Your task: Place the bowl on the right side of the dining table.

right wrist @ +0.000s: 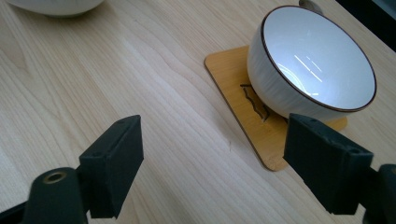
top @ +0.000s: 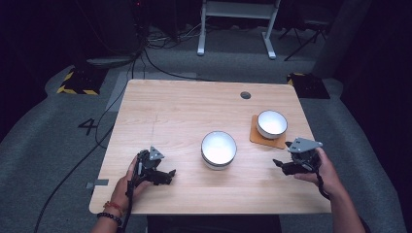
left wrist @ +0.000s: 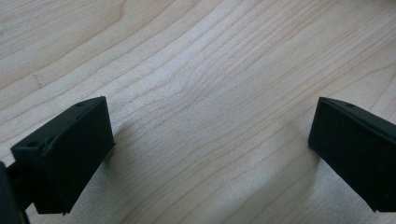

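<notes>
Centrally, we saw a large white bowl [top: 218, 149] standing upright on the bare wood of the table [top: 184, 111], a little nearer the person's edge than the far one. Behind it and to the right, a smaller white bowl [top: 271, 124] with a dark rim sat on a square wooden coaster [top: 257, 137]; in the right gripper view the bowl [right wrist: 312, 65] covered the coaster's far part, leaving its near corner and a dark printed mark exposed [right wrist: 243, 109]. A small dark round hole [top: 245, 95] marked the tabletop near the far edge.

At the right, we found the right gripper [top: 282, 165] held in the person's right hand [top: 324, 170] just in front of the coaster, apart from it, its jaws spread wide and holding nothing [right wrist: 212, 163]. At the left, the left gripper [top: 167, 174] was held low over the table in the left hand [top: 127, 182], well apart from the large bowl, its jaws likewise spread wide over bare wood [left wrist: 210, 144]. A beaded bracelet [top: 109, 216] circled the left wrist.

Beyond the table, we noted grey carpet, black cables [top: 104, 116] trailing across it, and the white legs of a frame [top: 233, 29].
</notes>
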`<state>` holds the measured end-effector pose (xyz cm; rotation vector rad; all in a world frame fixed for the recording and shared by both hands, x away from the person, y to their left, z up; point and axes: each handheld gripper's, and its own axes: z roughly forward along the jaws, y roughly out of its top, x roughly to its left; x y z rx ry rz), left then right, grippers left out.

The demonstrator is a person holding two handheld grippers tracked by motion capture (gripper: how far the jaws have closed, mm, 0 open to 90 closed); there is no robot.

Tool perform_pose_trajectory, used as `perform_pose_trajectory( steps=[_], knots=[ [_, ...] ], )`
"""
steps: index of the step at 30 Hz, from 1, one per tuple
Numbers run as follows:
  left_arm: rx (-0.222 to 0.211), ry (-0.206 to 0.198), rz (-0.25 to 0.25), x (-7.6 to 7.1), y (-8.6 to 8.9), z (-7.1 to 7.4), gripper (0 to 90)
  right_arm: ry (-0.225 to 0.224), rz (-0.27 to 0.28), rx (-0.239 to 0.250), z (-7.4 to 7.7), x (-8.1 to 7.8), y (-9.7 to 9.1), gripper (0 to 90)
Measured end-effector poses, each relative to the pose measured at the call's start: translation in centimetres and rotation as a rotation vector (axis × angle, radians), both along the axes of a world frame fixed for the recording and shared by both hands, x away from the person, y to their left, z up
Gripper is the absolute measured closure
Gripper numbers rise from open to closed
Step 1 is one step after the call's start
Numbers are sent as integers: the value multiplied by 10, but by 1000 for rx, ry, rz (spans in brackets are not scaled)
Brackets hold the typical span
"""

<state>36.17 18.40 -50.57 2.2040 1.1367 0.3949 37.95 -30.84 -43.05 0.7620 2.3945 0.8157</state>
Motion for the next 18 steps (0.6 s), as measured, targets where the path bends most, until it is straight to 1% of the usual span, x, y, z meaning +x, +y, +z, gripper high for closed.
perform_pose_trajectory(
  steps=[1, 3, 5, 7, 8, 9, 11, 13, 15, 16, 17, 18],
  knots=[
    [0, 0, 0, 0, 0, 0, 1, 7, -7, 6, -1, -1, -1, 197],
    [1, -1, 0, 0, 0, 0, 1, 10, 0, 12, -3, -2, -3, 197],
    [-1, -1, -2, 0, 0, 0, 1, 13, -7, 4, -4, -3, -4, 197],
    [1, 0, 0, 0, 0, 0, 1, 13, 2, 12, -6, -4, -6, 197],
    [1, -1, 0, 0, 0, 0, 1, 8, 5, 6, -7, -4, -7, 197],
    [1, -1, 0, 0, 0, 0, 1, 16, 4, 5, -8, -5, -8, 197],
    [0, 0, -1, 0, 0, 0, 1, 15, 1, 3, -11, -5, -10, 197],
    [0, -1, -1, 0, 0, 0, 1, 25, -14, -1, -13, -6, -11, 197],
    [0, 0, 0, 0, 0, 0, 1, 22, -9, -1, -17, -6, -13, 197],
    [0, 0, 1, 0, 0, 0, 1, 29, -16, -6, -19, -6, -14, 197],
    [0, -1, 0, 0, 0, 0, 1, 28, -15, -1, -21, -6, -15, 197],
    [-1, -2, -1, 0, 0, 0, 1, 28, -20, -8, -22, -6, -16, 197]
  ],
)
